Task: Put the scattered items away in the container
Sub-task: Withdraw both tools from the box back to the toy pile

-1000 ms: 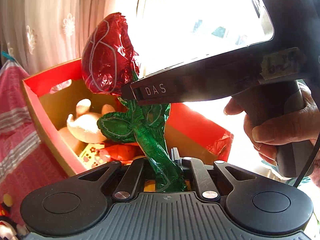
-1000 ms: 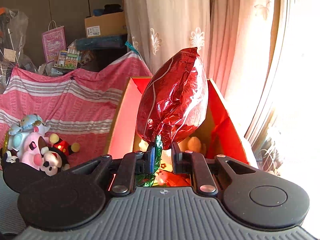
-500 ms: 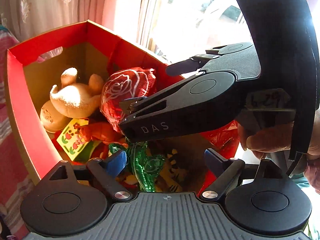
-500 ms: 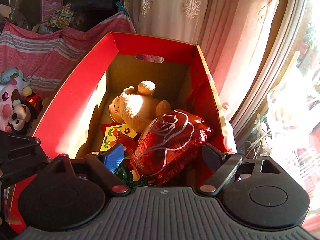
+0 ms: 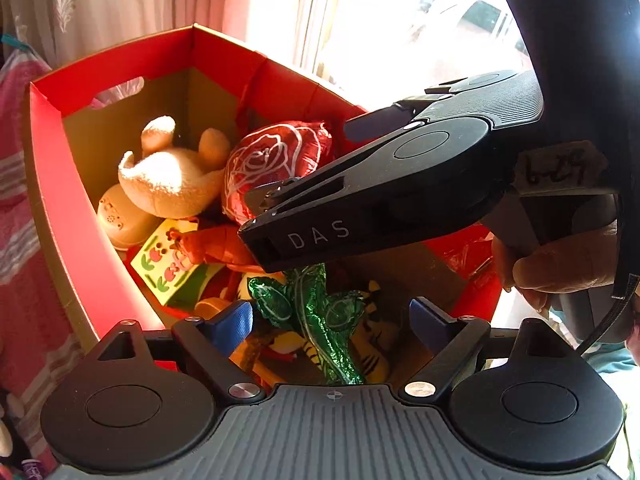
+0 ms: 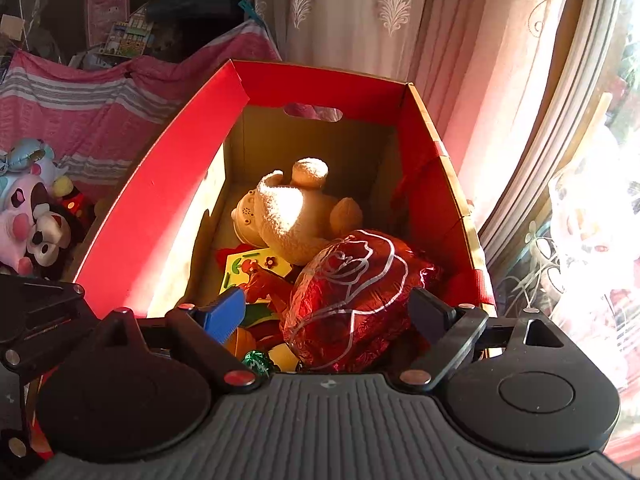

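left gripper (image 5: 330,322): fingers spread, holding nothing, over box | right gripper (image 6: 326,310): fingers spread, nothing pinched, above rose head | foil rose balloon (image 6: 348,296): lying in red cardboard box (image 6: 160,200), red head against right wall, green stem (image 5: 320,320) toward near end | plush bear (image 6: 296,216) behind it | more plush toys (image 6: 36,220) outside, left of box

red foil rose balloon (image 6: 352,300), lying inside red box (image 6: 320,80)
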A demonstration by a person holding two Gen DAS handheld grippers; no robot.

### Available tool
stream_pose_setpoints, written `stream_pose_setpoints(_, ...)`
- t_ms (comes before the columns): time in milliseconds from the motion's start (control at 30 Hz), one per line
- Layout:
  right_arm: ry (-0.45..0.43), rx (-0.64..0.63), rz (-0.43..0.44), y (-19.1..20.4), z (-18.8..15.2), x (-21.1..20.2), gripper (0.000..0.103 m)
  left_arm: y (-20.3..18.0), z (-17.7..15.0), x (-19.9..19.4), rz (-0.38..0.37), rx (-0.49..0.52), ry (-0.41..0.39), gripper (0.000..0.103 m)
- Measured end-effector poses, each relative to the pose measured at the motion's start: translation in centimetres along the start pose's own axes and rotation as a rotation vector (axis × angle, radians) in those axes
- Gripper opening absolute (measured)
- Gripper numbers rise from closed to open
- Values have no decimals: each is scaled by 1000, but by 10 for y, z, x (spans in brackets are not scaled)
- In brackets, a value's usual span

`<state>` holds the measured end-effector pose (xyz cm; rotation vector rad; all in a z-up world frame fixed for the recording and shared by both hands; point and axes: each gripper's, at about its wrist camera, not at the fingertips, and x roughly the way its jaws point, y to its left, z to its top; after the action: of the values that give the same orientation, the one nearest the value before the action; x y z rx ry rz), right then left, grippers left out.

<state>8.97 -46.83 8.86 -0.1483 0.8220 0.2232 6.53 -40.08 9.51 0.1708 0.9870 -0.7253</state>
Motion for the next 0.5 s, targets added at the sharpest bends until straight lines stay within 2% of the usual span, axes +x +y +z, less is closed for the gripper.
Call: stream_pose_setpoints(500, 25, -11, -2, 9, -8, 2, 94, -3, -5, -5, 9, 33, -4, 93)
